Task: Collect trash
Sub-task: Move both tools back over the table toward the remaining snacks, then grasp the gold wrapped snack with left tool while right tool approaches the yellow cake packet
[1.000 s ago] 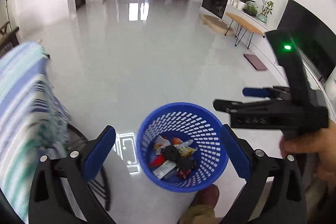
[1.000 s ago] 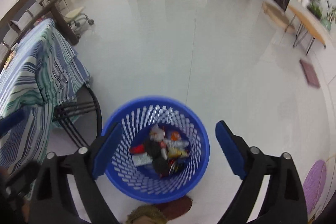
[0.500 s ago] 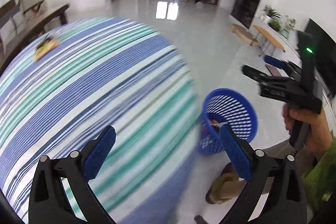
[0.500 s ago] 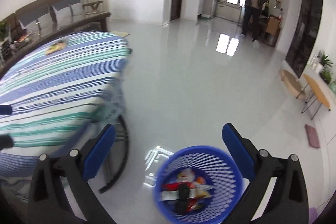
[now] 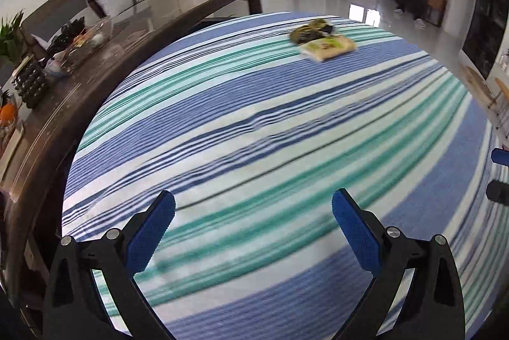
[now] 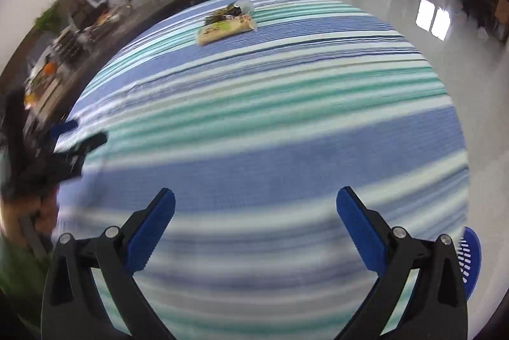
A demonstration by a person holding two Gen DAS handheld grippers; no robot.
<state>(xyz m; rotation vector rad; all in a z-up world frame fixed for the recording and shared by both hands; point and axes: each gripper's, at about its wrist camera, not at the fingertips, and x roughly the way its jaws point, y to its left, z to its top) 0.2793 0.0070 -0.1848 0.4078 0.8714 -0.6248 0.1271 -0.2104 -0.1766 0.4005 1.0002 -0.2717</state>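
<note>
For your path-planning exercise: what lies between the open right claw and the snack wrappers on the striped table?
Only bare blue-green striped tablecloth separates the right claw from the yellow and dark wrappers, seen in the right wrist view.

Both grippers swung from the blue basket (image 6: 470, 260) to the striped table (image 5: 254, 133).

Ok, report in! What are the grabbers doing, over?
Left gripper open, empty. Right gripper open, empty. Two wrappers on striped cloth, far side. Path clear.
</note>
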